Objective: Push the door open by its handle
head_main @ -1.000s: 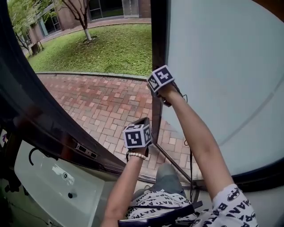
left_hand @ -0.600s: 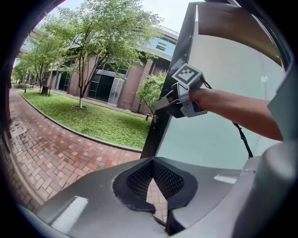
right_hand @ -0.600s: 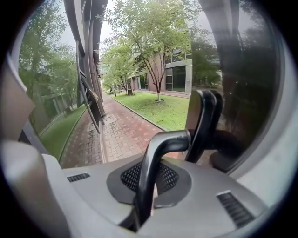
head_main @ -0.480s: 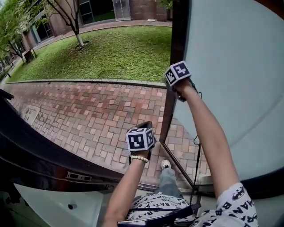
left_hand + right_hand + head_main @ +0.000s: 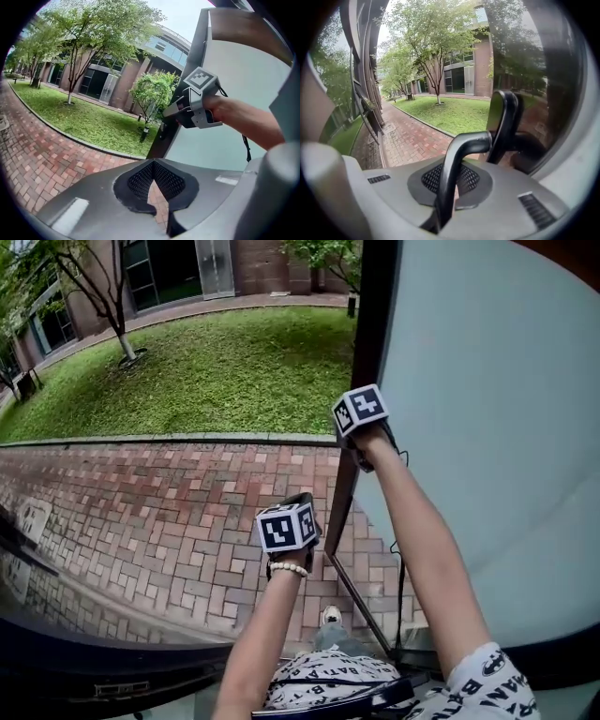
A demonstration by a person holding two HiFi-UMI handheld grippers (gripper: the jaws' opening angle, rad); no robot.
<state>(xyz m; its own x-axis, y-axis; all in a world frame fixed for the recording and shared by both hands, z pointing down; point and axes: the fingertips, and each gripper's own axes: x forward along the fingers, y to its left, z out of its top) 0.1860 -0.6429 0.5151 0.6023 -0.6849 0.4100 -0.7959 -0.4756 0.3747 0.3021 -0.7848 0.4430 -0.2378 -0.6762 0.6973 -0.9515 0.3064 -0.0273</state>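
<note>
Fingers (image 5: 471, 180) of the right gripper (image 5: 449, 180) are clenching the dark handle (image 5: 461, 145), which is sitting by the left edge of the pale door (image 5: 487, 427) on the right of the scene. Fingers (image 5: 176, 180) of the left gripper (image 5: 152, 166) are pressing together on nothing, hovering nearer and further left over the brick path (image 5: 169, 512), with the lawn (image 5: 216, 371) lying beyond.
</note>
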